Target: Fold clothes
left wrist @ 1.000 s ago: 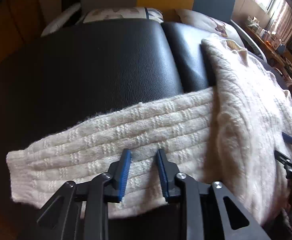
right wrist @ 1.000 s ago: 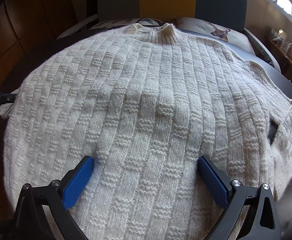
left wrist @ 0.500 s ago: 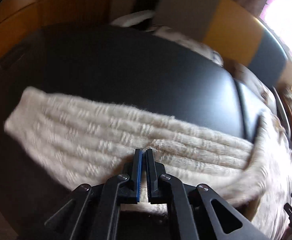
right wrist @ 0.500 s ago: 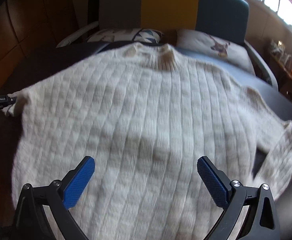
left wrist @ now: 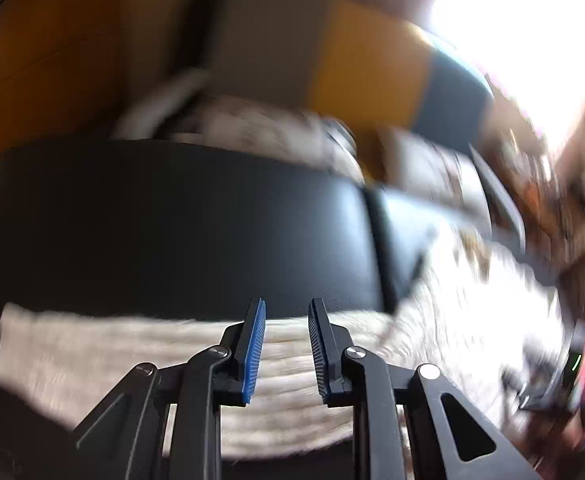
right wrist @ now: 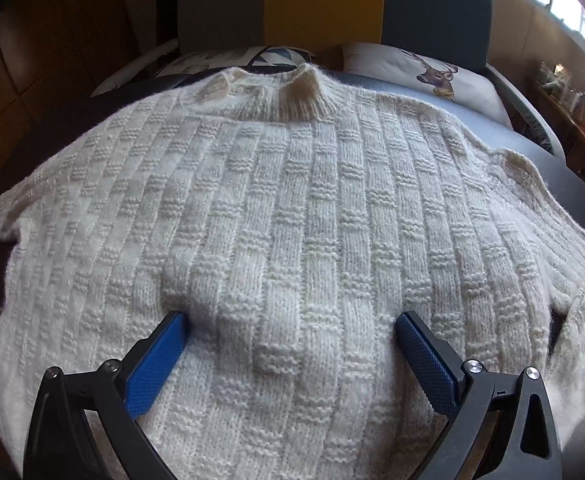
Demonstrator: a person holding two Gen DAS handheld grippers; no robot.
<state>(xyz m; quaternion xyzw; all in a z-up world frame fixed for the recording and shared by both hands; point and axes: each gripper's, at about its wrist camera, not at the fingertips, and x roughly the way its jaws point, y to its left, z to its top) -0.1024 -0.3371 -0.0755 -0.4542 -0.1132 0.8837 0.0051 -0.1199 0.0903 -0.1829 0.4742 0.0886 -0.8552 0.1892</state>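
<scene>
The right hand-held gripper (right wrist: 290, 330) is spread wide, both blue pads pressing into the front of the cream sweater (right wrist: 292, 208), gripping nothing. The sweater lies flat on the black desk (left wrist: 180, 232). The left hand-held gripper (left wrist: 286, 330) is narrowly parted above the sweater's sleeve (left wrist: 112, 352), empty. No writing is legible.

Between my right jaws the sweater (right wrist: 292, 216) is chunky cream knit, fuzzy; the cushion (left wrist: 180, 224) past my left jaws looks like smooth black leather
</scene>
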